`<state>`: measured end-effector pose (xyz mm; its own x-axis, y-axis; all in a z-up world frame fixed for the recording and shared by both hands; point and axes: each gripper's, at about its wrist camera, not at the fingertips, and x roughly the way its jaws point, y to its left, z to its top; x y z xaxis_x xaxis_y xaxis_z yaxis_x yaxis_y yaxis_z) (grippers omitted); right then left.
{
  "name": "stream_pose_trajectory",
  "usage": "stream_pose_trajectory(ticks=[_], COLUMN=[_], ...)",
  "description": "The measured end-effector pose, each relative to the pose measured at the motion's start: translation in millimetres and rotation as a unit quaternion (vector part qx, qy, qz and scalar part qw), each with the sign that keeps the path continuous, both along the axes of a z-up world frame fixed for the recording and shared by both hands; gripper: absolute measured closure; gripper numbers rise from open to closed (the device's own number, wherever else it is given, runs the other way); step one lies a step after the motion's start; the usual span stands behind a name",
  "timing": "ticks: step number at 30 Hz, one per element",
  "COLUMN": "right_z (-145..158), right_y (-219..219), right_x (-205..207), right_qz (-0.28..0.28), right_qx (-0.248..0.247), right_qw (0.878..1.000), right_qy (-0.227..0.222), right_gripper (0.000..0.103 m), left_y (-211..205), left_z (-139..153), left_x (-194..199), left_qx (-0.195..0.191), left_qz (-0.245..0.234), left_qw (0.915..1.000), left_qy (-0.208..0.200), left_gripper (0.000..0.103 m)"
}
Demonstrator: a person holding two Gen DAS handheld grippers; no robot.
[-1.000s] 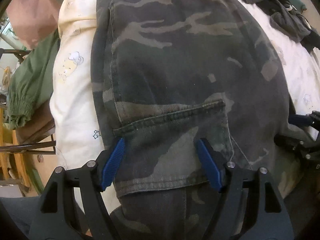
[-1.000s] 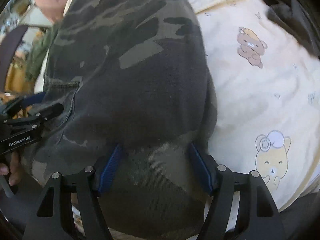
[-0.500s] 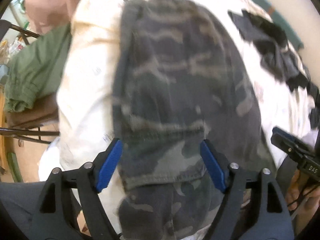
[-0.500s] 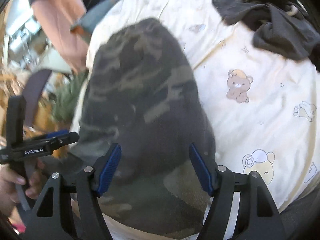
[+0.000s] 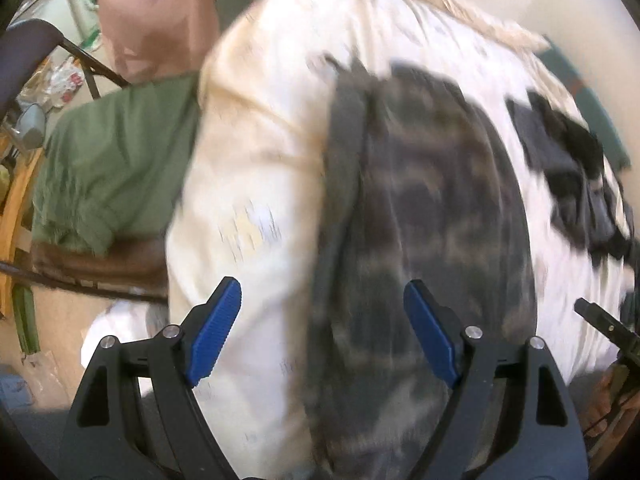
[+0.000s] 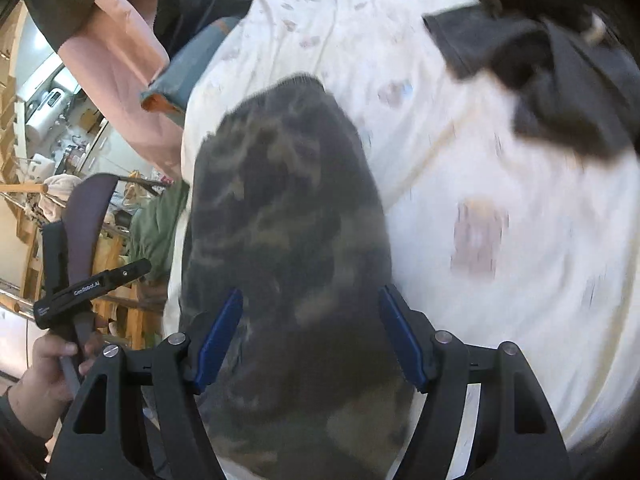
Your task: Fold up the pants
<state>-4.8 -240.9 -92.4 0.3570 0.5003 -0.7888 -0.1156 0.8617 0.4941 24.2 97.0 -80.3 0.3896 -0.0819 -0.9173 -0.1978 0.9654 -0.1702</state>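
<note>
The camouflage pants [image 5: 424, 216] lie folded into a long bundle on the cream bed sheet [image 5: 256, 168]. The left wrist view is blurred. My left gripper [image 5: 322, 328] hovers above the bundle's near end with its blue pads wide apart and nothing pressed between them. In the right wrist view the pants [image 6: 288, 220] run away from me. My right gripper [image 6: 314, 336] stands open above their near part, clear of the cloth. The left gripper [image 6: 92, 284] shows at the left edge, held in a hand [image 6: 44, 368].
A heap of dark clothes [image 6: 552, 76] lies at the far right of the bed [image 6: 500, 208]. A green garment [image 5: 112, 168] is draped over a chair beside the bed's left edge, and pink cloth [image 5: 156, 20] hangs behind it.
Both grippers have lifted up and back from the pants, so much more of the bed shows. The left jaws stand a little wider. The pants stay lying folded.
</note>
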Motion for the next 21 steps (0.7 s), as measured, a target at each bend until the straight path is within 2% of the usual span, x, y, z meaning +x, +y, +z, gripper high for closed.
stream_pose_trajectory(ticks=[4,8,12,16,18,19,20,21], right_z=[15.6,3.9,-32.2,-88.2,-109.5,-121.3,-127.2,-132.5], right_y=[-2.2,11.3,26.9,47.8,54.1,56.0,57.8,60.5], right_x=[78.6,154.5,218.1,267.7,278.8,284.0,285.5,286.6], right_qz=[0.031,0.051,0.053,0.067,0.077,0.082,0.089,0.101], right_qx=[0.002,-0.013,0.009,0.034,0.065,0.104,0.128,0.146], right_qw=[1.000,0.998,0.997,0.993,0.989,0.983,0.979,0.975], right_qy=[0.003,0.019,0.047,0.090,0.111,0.125,0.132,0.134], right_gripper=[0.030,0.030,0.030,0.029,0.025,0.025,0.025,0.025], left_y=[16.5,14.2,0.1,-15.8,-20.6,-22.9,-25.4,-27.0], left_z=[0.9,-28.7,-62.7,-81.8,-87.4,-90.6,-93.7,-96.4], left_x=[58.2,122.3,170.6,203.4,217.8,224.7,230.4,233.1], left_qx=[-0.012,-0.045,-0.053,-0.051,-0.060,-0.064,-0.069,-0.073], left_qz=[0.001,-0.025,-0.053,-0.089,-0.107,-0.115,-0.127,-0.137], left_qw=[0.9999,0.9986,0.9963,0.9937,0.9915,0.9901,0.9881,0.9862], left_qy=[-0.009,0.016,0.042,0.046,0.044,0.048,0.054,0.059], left_gripper=[0.022,0.022,0.022,0.023,0.029,0.034,0.043,0.046])
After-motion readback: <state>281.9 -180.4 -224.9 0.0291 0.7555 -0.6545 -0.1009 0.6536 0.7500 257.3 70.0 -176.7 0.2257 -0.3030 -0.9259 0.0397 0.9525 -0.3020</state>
